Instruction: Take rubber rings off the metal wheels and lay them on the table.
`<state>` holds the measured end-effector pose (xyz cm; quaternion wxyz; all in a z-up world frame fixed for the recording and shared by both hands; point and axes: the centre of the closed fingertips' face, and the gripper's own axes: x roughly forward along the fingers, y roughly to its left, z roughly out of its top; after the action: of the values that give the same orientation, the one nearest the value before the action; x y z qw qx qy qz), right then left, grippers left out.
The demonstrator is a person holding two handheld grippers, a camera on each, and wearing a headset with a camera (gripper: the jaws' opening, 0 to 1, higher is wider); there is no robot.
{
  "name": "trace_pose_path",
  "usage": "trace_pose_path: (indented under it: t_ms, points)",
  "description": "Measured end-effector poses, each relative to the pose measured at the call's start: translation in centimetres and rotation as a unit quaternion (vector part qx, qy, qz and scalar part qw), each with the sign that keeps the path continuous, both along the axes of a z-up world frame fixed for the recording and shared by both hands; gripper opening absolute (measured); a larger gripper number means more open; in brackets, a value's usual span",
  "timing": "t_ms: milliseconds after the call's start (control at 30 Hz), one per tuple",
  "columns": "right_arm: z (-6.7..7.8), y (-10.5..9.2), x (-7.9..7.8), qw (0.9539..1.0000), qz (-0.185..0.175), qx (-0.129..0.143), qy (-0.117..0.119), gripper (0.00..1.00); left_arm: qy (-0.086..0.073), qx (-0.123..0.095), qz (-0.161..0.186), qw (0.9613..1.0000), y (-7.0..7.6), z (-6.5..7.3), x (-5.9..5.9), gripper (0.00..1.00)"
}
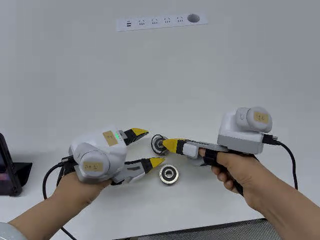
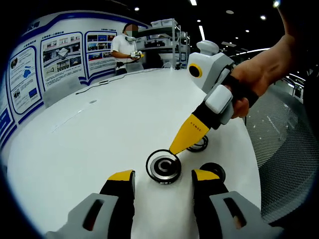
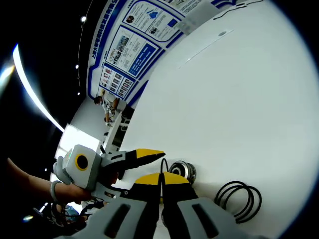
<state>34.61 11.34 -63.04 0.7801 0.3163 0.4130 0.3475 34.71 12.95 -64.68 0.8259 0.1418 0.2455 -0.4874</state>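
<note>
A metal wheel (image 1: 159, 144) with a black rubber ring (image 2: 151, 160) around it lies on the white table (image 1: 150, 80), between the two yellow fingertips of my open left gripper (image 1: 148, 147). My right gripper (image 1: 170, 145) comes in from the right, shut, with its tip pinching the ring's edge; a thin black strand runs up from its tip (image 3: 162, 177) beside the wheel (image 3: 182, 169). A second wheel (image 1: 169, 174) lies nearer me, also ringed. Two loose black rings (image 3: 239, 199) lie overlapped on the table behind the first wheel.
A white power strip (image 1: 160, 21) lies at the table's far side. A dark device (image 1: 9, 170) stands at the left edge. Black cables (image 1: 289, 155) trail from both grippers. The table's front edge (image 1: 200, 231) runs close below my hands. A person (image 2: 124, 47) stands far off.
</note>
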Motion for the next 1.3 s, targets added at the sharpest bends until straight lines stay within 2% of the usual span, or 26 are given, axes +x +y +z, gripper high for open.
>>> trace_pose_path:
  t_ms: [100,300,500,767,900,1100,1200,1300]
  points:
    - [0.5,0.0,-0.3,1.0,-0.002,0.006,-0.002,0.02,0.002,-0.001,0.006,1.0,0.3,-0.1,0.0,0.54]
    - [1.3,-0.7,-1.1,0.9998,-0.01,0.014,-0.004,0.02,0.006,-0.008,0.013,0.9999,0.6,-0.1,-0.2,0.57]
    - [1.5,-2.9,-1.9,0.9993,-0.035,0.015,-0.001,0.02,0.013,-0.008,0.022,0.9996,1.0,-0.4,-0.4,0.65]
    - [0.6,-6.7,-2.7,0.9964,-0.083,0.009,0.016,0.02,0.015,-0.01,0.025,0.9995,1.3,-0.4,-0.8,0.65]
    - [-0.5,-8.3,-2.9,0.9945,-0.101,-0.007,0.026,0.02,0.019,-0.007,0.027,0.9994,1.5,-0.6,-1.0,0.64]
    - [-1.7,-9.3,-2.7,0.9926,-0.114,-0.028,0.032,0.02,0.02,-0.006,0.027,0.9994,1.6,-0.6,-1.1,0.62]
    - [-2.1,-9.4,-2.7,0.993,-0.103,-0.054,0.024,0.12,0.019,-0.006,0.028,0.9994,1.7,-0.5,-1.1,0.62]
    - [-2.1,-9.4,-2.8,0.9933,-0.077,-0.086,-0.001,0.15,0.02,-0.006,0.029,0.9994,1.8,-0.5,-1.2,0.61]
